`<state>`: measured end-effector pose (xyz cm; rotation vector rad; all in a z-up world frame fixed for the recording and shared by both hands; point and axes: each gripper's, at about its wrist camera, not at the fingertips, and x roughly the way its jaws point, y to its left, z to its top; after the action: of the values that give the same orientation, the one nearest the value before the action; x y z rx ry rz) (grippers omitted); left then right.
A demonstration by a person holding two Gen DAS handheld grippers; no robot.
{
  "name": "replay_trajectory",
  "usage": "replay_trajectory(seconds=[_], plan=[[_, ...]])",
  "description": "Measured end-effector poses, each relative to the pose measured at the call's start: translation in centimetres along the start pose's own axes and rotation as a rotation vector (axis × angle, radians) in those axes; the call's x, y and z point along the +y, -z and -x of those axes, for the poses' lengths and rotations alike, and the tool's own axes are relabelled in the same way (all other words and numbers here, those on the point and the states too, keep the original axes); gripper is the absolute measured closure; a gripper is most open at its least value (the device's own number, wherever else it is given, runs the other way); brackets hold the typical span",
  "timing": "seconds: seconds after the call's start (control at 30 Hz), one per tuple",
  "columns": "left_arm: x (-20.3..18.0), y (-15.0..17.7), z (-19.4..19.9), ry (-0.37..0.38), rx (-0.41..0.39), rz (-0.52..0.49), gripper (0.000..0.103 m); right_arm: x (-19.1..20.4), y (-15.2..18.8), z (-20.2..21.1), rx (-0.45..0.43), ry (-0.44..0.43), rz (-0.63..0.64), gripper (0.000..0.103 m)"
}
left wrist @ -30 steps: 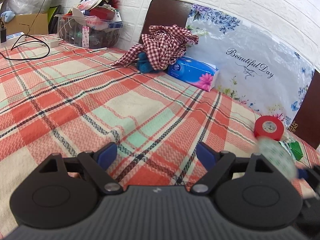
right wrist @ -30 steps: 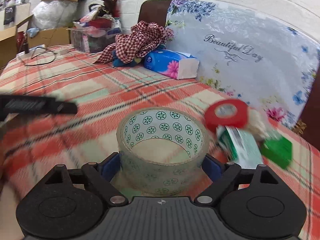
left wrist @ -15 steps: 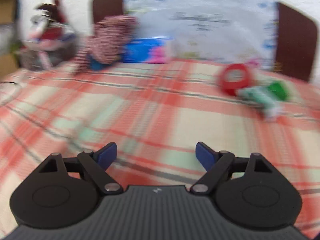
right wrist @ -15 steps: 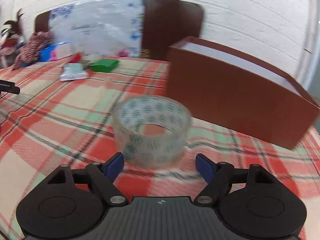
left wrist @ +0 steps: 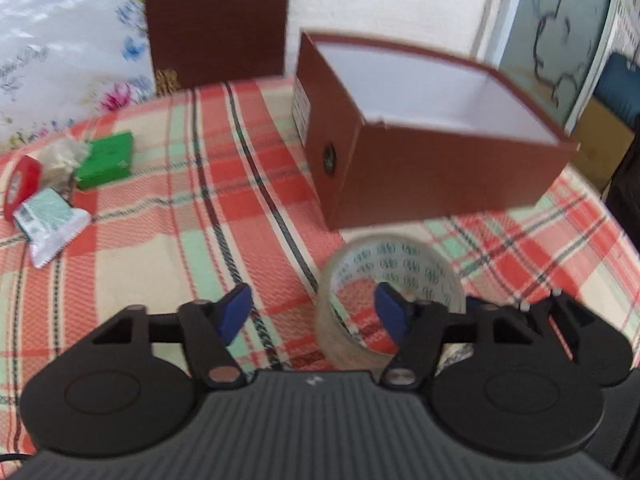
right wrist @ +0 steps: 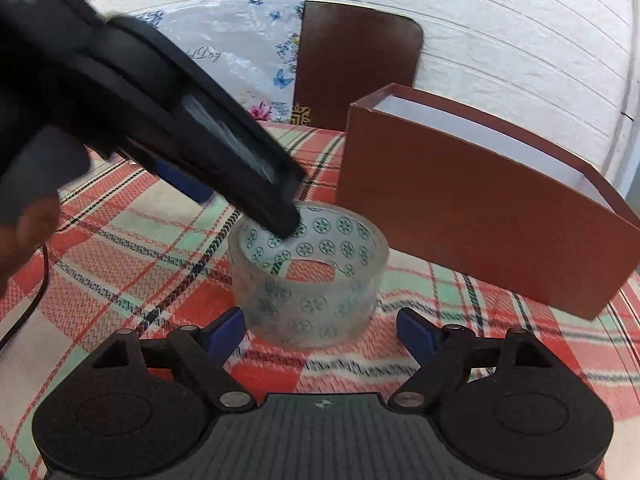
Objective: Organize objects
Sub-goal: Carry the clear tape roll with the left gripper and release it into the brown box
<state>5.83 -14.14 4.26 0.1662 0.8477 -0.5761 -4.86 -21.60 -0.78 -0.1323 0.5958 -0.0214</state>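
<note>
A clear tape roll (right wrist: 308,276) with green flower print stands on the plaid tablecloth, just in front of an open brown box (right wrist: 472,208) with a white inside. My right gripper (right wrist: 320,330) is open, its blue pads either side of the roll and apart from it. My left gripper (left wrist: 314,314) is open; its right finger (left wrist: 390,314) reaches into the roll's ring (left wrist: 396,276). In the right wrist view the left gripper's black finger (right wrist: 276,216) comes in from the upper left onto the roll's rim. The box (left wrist: 432,136) lies behind the roll.
A red tape roll (left wrist: 22,184), a teal and white sachet (left wrist: 50,226), a crumpled clear wrapper (left wrist: 64,154) and a green box (left wrist: 106,160) lie at the left. A dark chair back (left wrist: 218,20) and a floral plastic sheet (left wrist: 68,40) stand behind the table.
My right gripper opened and let the clear tape roll stand on the cloth near the brown box. My left gripper swung right and put one finger into the roll.
</note>
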Motion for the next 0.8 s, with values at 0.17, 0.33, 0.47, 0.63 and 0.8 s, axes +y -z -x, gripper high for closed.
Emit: replay_trajectory(seconds=[0.17, 0.33, 0.47, 0.63, 0.8], plan=[[-0.7, 0.3, -0.3, -0.017, 0.039, -0.001, 0.074, 0.4, -0.6, 0.1, -0.049, -0.05, 0.027, 0.027], [-3.0, -3.1, 5.4, 0.003, -0.163, -0.084, 0.073, -0.9, -2.3, 4.1, -0.315, 0.049, 0.048, 0.027], [-6.1, -7.8, 5.3, 0.041, -0.25, -0.137, 0.072, -4.4, -4.4, 3.9, -0.404, 0.161, 0.014, 0.027], [-10.1, -12.6, 0.8, 0.066, -0.257, -0.209, 0.072, -9.8, -6.0, 1.4, -0.375, 0.253, -0.066, 0.027], [-13.1, -15.0, -3.9, 0.085, -0.25, -0.229, 0.07, -13.7, -6.3, -1.8, -0.338, 0.313, -0.111, 0.027]])
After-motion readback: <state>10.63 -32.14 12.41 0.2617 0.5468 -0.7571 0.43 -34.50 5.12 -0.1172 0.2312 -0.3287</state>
